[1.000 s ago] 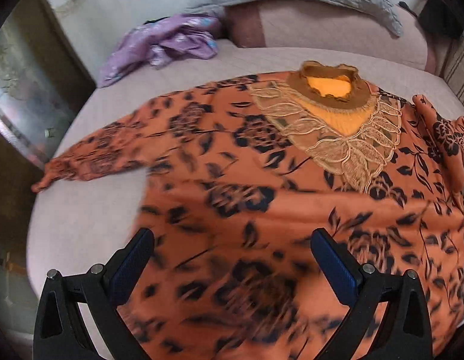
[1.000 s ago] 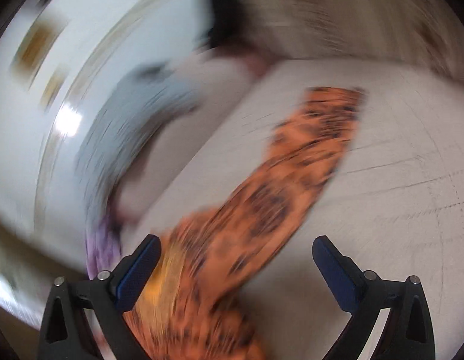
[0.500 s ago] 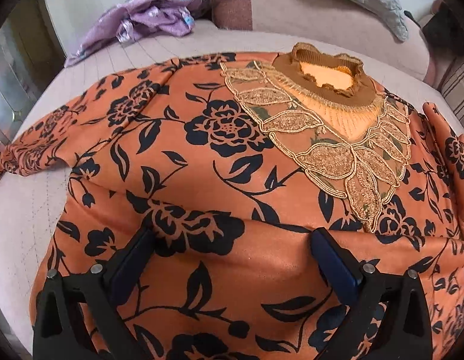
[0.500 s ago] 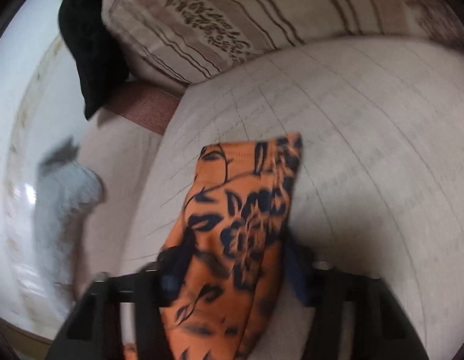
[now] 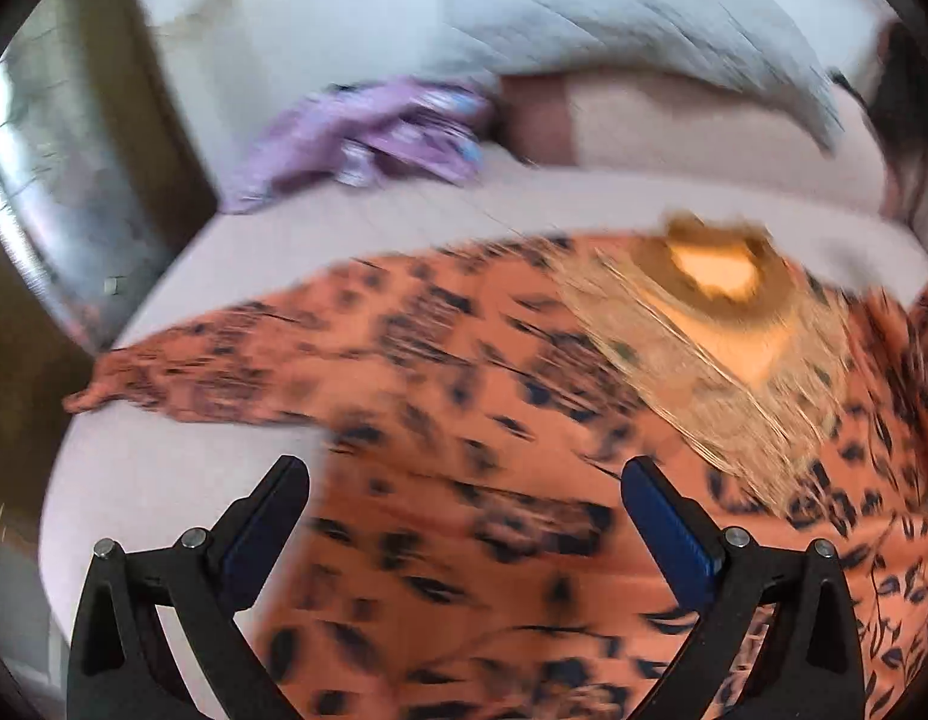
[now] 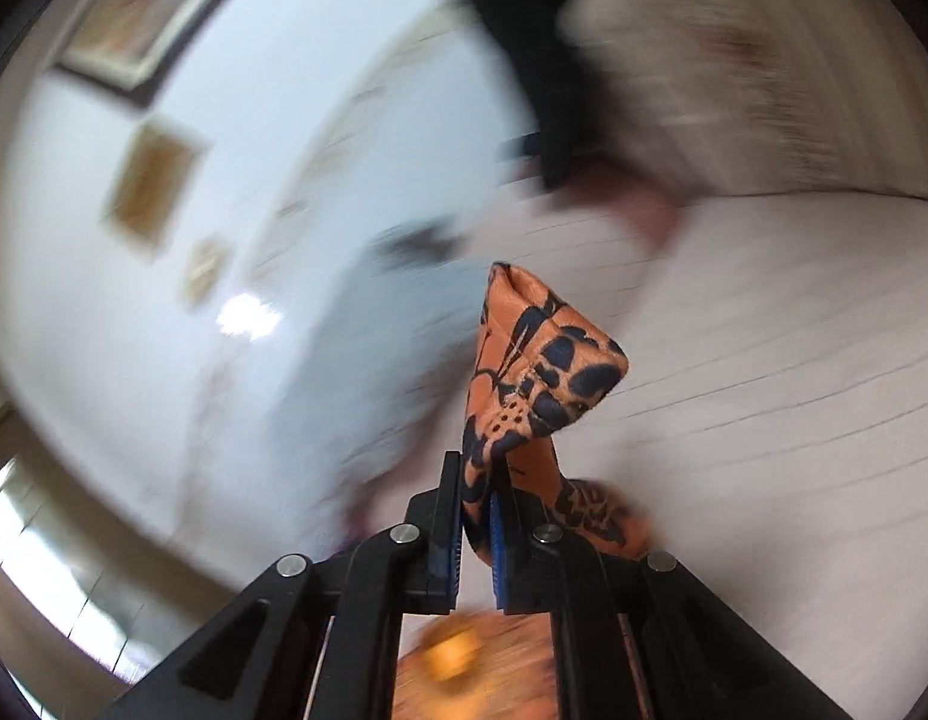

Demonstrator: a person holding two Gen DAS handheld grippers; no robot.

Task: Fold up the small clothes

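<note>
An orange top with a black flower print (image 5: 464,420) lies spread on the bed, its gold lace neckline (image 5: 716,264) toward the pillows and its left sleeve (image 5: 182,372) stretched out flat. My left gripper (image 5: 464,504) is open and empty, held above the top's lower part. My right gripper (image 6: 476,498) is shut on the end of the top's right sleeve (image 6: 536,372) and holds it lifted off the bed; the cuff stands up above the fingers. Both views are blurred by motion.
A crumpled purple garment (image 5: 368,132) lies at the bed's far left corner. A grey quilted pillow (image 5: 614,24) and a pink one (image 5: 692,126) sit at the head. A striped pillow (image 6: 734,60) and dark cloth (image 6: 512,30) lie beyond the right gripper. The pale quilted bedcover (image 6: 764,330) spreads right.
My right gripper has shut on the sleeve end and lifted it off the bed. My left gripper has pulled back and up from the top, still open.
</note>
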